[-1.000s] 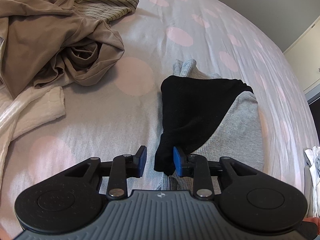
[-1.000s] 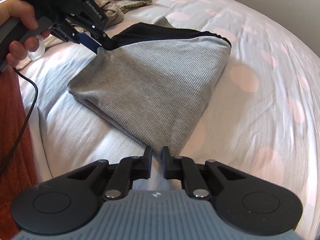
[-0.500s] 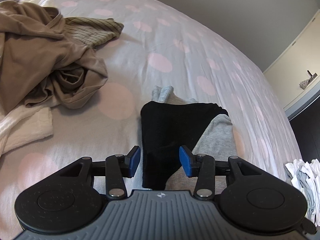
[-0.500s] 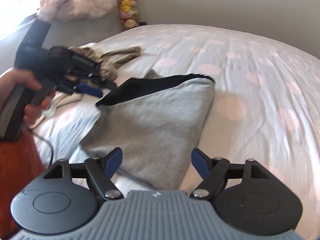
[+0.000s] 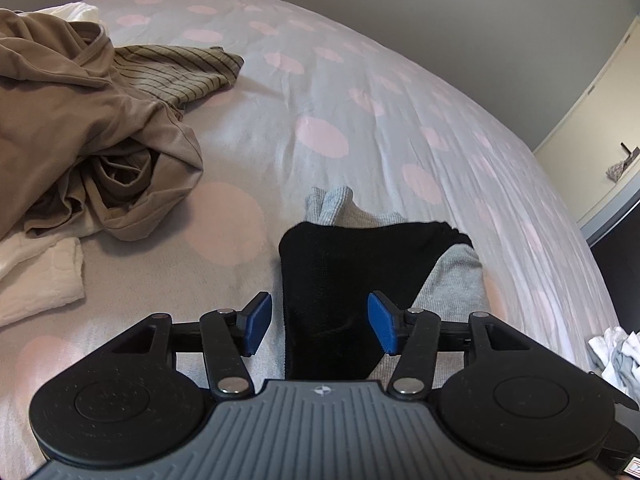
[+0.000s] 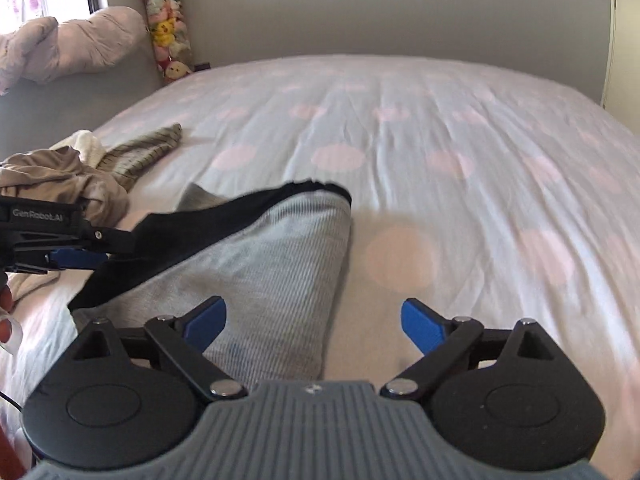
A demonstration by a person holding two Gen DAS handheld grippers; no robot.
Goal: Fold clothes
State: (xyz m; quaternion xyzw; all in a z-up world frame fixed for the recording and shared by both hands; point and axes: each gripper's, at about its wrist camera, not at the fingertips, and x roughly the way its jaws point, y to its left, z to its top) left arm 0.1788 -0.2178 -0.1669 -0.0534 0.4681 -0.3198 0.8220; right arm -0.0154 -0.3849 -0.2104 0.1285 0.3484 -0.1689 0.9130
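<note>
On a bed (image 6: 460,128) with a pink-dotted sheet, a grey and black garment (image 6: 276,264) lies folded into a compact wedge near the front edge. A second ago both tools pinched its near corners; now the left gripper (image 5: 319,330) and the right gripper (image 6: 314,322) are spread wide and lifted clear of it, holding nothing. That release suggests this fold is finished, while a rumpled brown garment (image 5: 80,136) and striped one (image 5: 176,68) lie unfolded to the left.
</note>
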